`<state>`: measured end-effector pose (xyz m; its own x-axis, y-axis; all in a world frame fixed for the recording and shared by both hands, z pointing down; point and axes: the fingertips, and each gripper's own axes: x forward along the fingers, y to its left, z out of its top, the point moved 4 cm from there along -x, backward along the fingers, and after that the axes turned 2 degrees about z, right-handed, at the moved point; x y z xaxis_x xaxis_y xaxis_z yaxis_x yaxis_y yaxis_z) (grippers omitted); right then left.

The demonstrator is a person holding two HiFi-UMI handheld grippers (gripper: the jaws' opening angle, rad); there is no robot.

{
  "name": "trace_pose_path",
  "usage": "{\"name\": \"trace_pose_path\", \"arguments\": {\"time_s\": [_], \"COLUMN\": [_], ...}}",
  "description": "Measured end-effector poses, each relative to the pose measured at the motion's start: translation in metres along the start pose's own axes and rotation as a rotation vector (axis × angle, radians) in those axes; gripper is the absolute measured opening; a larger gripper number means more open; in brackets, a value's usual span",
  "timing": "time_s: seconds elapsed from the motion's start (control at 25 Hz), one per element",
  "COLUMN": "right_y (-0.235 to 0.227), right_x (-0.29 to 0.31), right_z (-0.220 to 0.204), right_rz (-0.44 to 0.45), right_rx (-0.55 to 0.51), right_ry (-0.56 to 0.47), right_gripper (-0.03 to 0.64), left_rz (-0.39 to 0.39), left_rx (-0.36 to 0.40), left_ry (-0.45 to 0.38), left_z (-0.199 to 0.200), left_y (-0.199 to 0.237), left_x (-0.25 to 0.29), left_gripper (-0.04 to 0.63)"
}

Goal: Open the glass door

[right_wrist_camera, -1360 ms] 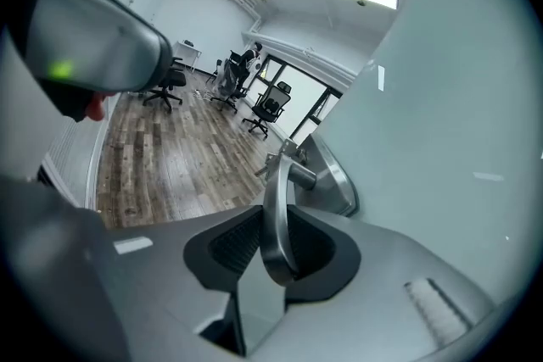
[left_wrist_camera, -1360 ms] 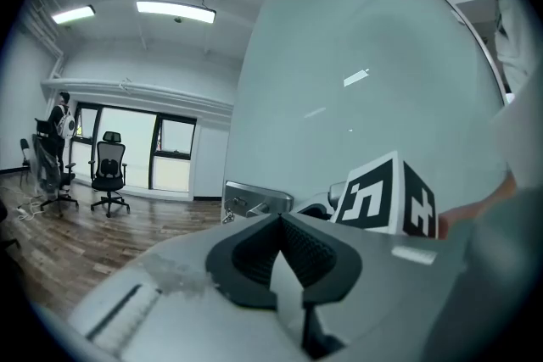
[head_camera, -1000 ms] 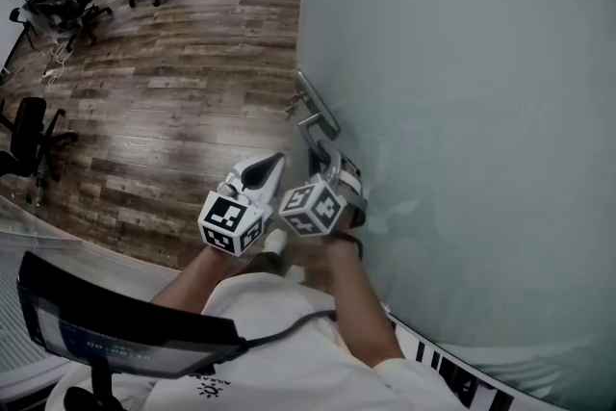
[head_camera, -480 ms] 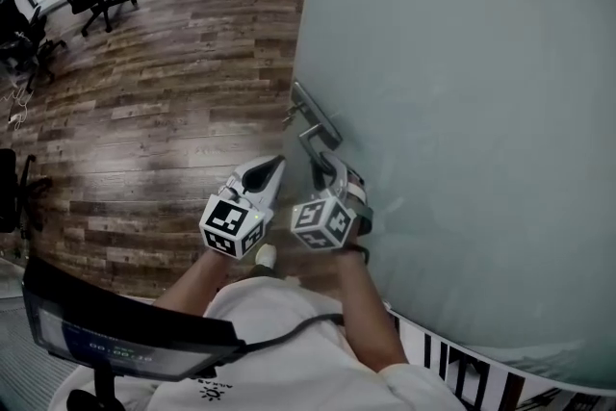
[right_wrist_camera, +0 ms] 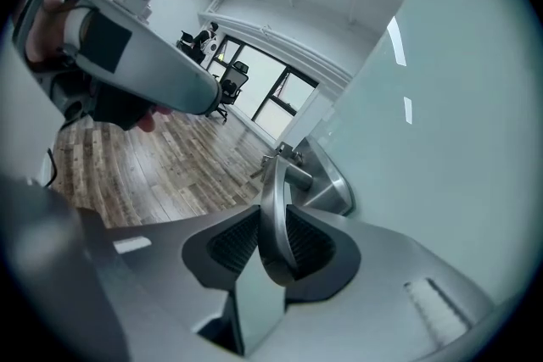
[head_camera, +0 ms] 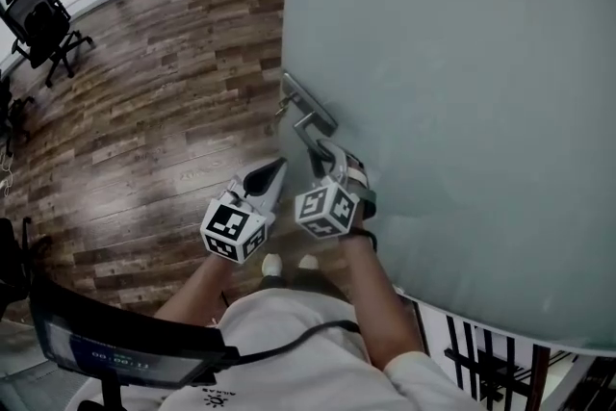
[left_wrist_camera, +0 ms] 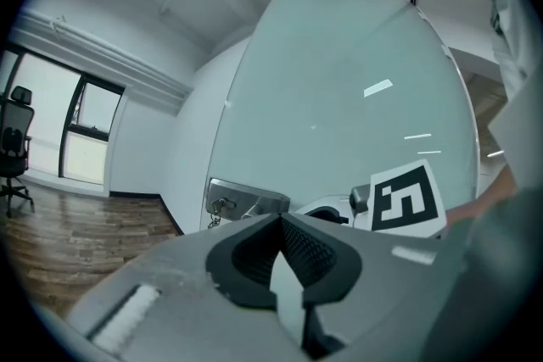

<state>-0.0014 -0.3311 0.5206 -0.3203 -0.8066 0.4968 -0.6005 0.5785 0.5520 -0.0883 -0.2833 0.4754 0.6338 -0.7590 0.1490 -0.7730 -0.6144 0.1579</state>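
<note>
Wood-plank floor (head_camera: 164, 120) fills the left of the head view, with 1 black office chair (head_camera: 43, 14) far off at the upper left. The frosted glass door (head_camera: 462, 91) takes the whole right side, its free edge standing over the planks. Near that edge sits a metal lock plate (head_camera: 306, 99) with the lever handle (head_camera: 310, 123) just below it. The right gripper (head_camera: 322, 157) reaches up to the handle, and the left gripper (head_camera: 275, 170) hangs just beside it, clear of the door. Each carries a cube (head_camera: 325, 210) with black-and-white square markers. In the left gripper view the 2 jaws meet at their tips with nothing between them, and keys (left_wrist_camera: 218, 208) dangle from the lock plate ahead. In the right gripper view the lever handle stands upright between the 2 ribbed pads, which lie close against both its sides. These jaws have just been opening slightly.
</note>
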Motion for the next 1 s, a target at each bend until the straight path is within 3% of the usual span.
{"name": "trace_pose_path", "arguments": {"time_s": [0.36, 1.0], "right_y": [-0.064, -0.138], "right_x": [0.026, 0.05], "right_z": [-0.03, -0.072], "right_rz": [-0.047, -0.133], "right_rx": [0.065, 0.134], "right_ry": [0.05, 0.109], "right_gripper": [0.098, 0.098], "left_rz": [-0.017, -0.07], "left_rx": [0.031, 0.013], "left_ry": [0.011, 0.009], "left_z": [0.019, 0.032], "left_y": [-0.015, -0.024], "left_x": [0.073, 0.146], "left_gripper": [0.005, 0.005]}}
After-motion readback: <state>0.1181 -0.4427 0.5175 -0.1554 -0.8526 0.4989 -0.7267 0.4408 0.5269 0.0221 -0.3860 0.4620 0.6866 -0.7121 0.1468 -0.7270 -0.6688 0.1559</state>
